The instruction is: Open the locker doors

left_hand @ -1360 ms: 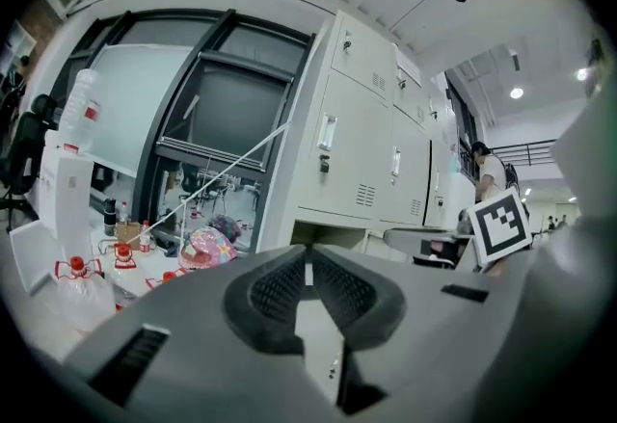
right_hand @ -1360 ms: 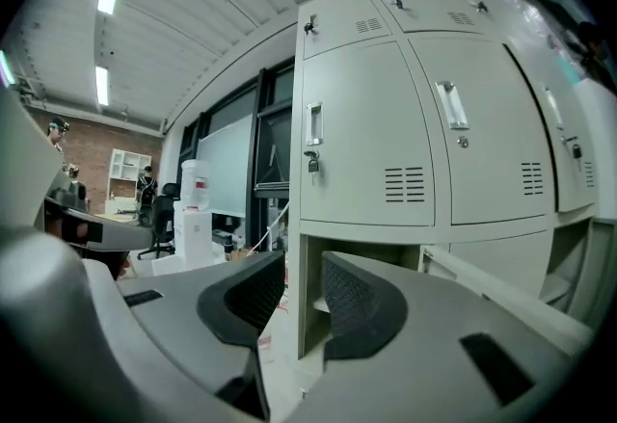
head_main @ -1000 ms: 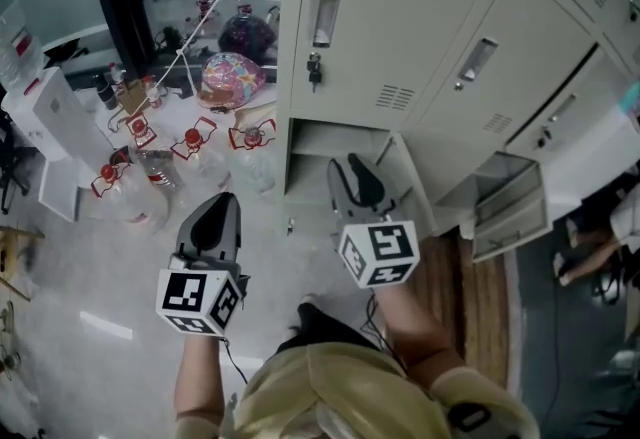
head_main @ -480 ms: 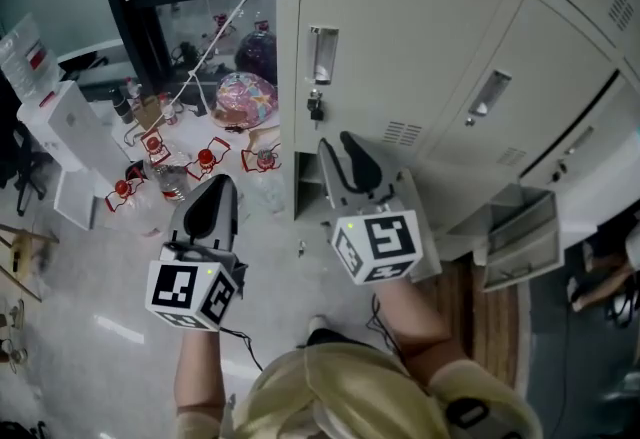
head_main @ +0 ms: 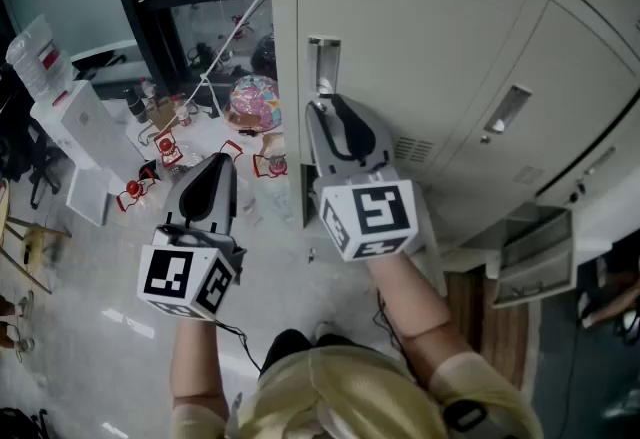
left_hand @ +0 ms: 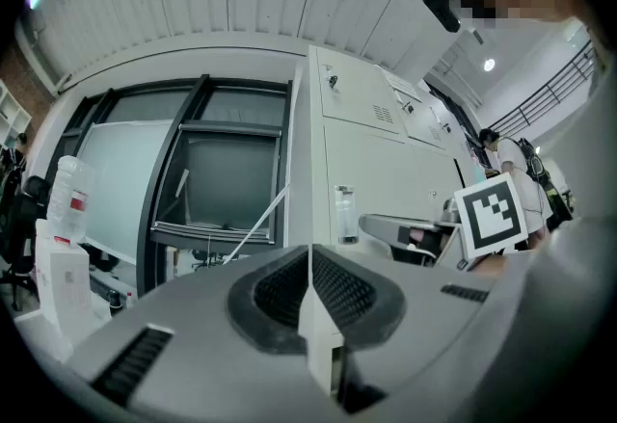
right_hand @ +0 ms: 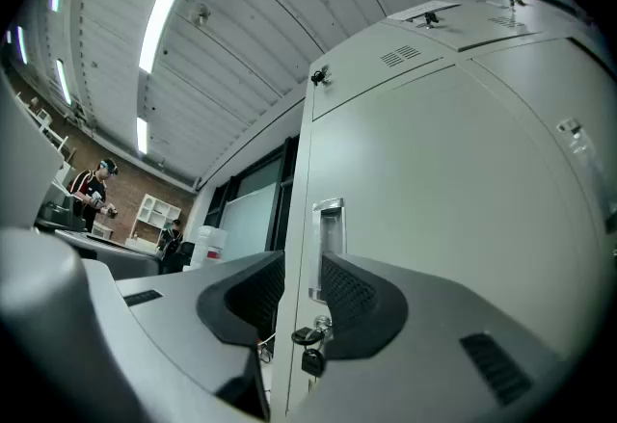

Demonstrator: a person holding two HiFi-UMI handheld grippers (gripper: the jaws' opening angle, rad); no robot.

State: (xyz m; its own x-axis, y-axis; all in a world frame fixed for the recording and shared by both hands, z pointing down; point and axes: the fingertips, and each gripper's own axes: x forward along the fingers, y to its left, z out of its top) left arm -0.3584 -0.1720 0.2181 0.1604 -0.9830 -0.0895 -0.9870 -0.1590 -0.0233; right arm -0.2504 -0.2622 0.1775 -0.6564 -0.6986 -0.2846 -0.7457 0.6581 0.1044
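The beige lockers (head_main: 450,37) fill the upper right of the head view. The leftmost upper door (right_hand: 453,219) is closed, with a recessed metal handle (head_main: 323,62) and keys (right_hand: 310,342) hanging in the lock just under it. My right gripper (head_main: 328,112) points at that door, its tips just below the handle. Its jaws are open, and in the right gripper view (right_hand: 301,281) the handle (right_hand: 328,248) and the door's left edge show in the gap, apart from the pads. My left gripper (head_main: 215,172) hangs left of the lockers, shut and empty (left_hand: 310,281).
On the floor to the left lie a colourful bag (head_main: 255,102), bottles with red handles (head_main: 165,142) and white boxes (head_main: 75,122). A dark window frame (left_hand: 193,171) stands beside the lockers. A lower locker door (head_main: 525,252) hangs open at the right.
Both grippers have risen and moved forward. The right one has climbed from the open lower compartment to just below the upper door's handle. Its jaws stay open, and the left stays shut.
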